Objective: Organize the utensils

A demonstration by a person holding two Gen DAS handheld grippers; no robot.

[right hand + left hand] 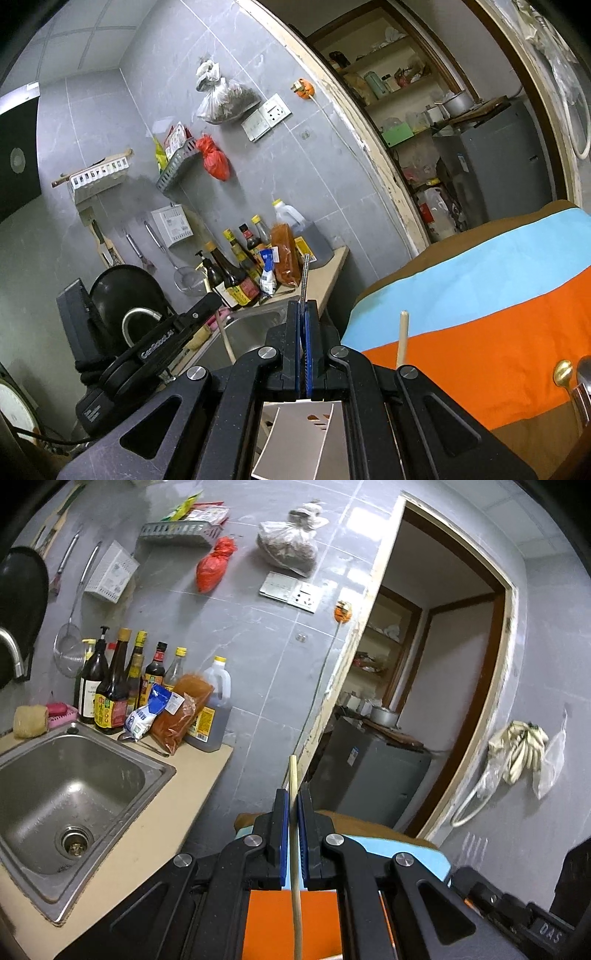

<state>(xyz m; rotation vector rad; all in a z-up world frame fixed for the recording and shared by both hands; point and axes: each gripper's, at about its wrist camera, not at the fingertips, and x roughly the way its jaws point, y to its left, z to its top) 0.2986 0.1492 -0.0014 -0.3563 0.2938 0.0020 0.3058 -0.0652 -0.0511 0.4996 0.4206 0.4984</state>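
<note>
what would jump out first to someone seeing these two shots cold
Each gripper is shut on a utensil: the left gripper clamps a pale wooden stick, and the right gripper clamps a slotted metal spatula by its thin handle. Behind them, sauce bottles crowd the counter beside the steel sink, and a red bag hangs on the grey tiled wall above.

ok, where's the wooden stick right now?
Left wrist view: the wooden stick is clamped between the left tongs, right of the sink, its tip toward the doorway.
</note>
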